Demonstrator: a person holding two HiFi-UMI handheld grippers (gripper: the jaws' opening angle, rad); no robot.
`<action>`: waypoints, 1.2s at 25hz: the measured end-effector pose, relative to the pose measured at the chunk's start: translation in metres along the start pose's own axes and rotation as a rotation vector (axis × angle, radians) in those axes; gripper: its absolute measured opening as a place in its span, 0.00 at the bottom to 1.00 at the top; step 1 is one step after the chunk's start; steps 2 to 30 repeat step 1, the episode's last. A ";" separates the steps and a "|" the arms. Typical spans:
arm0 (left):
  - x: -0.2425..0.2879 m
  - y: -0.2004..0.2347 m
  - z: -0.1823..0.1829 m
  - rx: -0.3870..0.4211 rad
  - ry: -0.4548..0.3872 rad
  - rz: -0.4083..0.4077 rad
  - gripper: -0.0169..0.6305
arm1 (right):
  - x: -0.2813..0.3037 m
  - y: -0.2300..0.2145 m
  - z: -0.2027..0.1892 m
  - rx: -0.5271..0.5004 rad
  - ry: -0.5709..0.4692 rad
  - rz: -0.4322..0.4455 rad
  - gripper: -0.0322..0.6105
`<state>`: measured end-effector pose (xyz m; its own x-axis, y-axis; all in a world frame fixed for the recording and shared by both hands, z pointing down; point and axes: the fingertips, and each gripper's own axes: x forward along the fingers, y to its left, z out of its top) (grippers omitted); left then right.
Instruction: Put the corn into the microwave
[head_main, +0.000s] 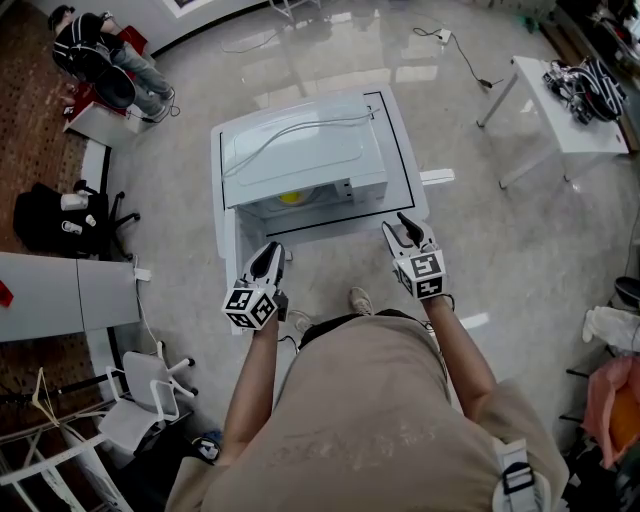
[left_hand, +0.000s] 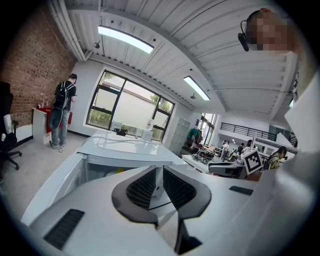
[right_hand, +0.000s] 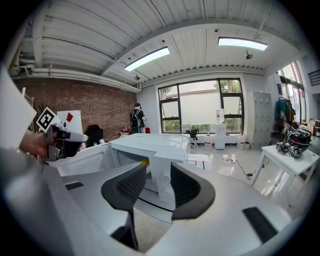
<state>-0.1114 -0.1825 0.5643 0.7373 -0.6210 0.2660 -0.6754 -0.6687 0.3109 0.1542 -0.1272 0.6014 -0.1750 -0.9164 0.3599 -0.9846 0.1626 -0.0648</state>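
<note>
Yellow corn (head_main: 290, 197) was noted inside the open microwave (head_main: 300, 160) on the white table (head_main: 418, 190). The left gripper (head_main: 270, 252) was held at its near left with fingers narrowly parted. The right gripper (head_main: 401, 226) was at the near right with fingers spread, empty.

Bright daylight from windows (right_hand: 200, 107) plus ceiling strips (left_hand: 126, 39); floor (head_main: 330, 60) glare, fisheye-warped edges.

corn (head_main: 290, 197) mostly hidden in microwave (head_main: 300, 150); only yellow bit vis.
</note>
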 end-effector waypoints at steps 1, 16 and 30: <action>0.000 -0.001 -0.001 0.000 0.001 -0.001 0.08 | 0.000 0.001 -0.001 0.000 0.000 0.003 0.30; 0.000 -0.001 -0.001 0.000 0.001 -0.001 0.08 | 0.000 0.001 -0.001 0.000 0.000 0.003 0.30; 0.000 -0.001 -0.001 0.000 0.001 -0.001 0.08 | 0.000 0.001 -0.001 0.000 0.000 0.003 0.30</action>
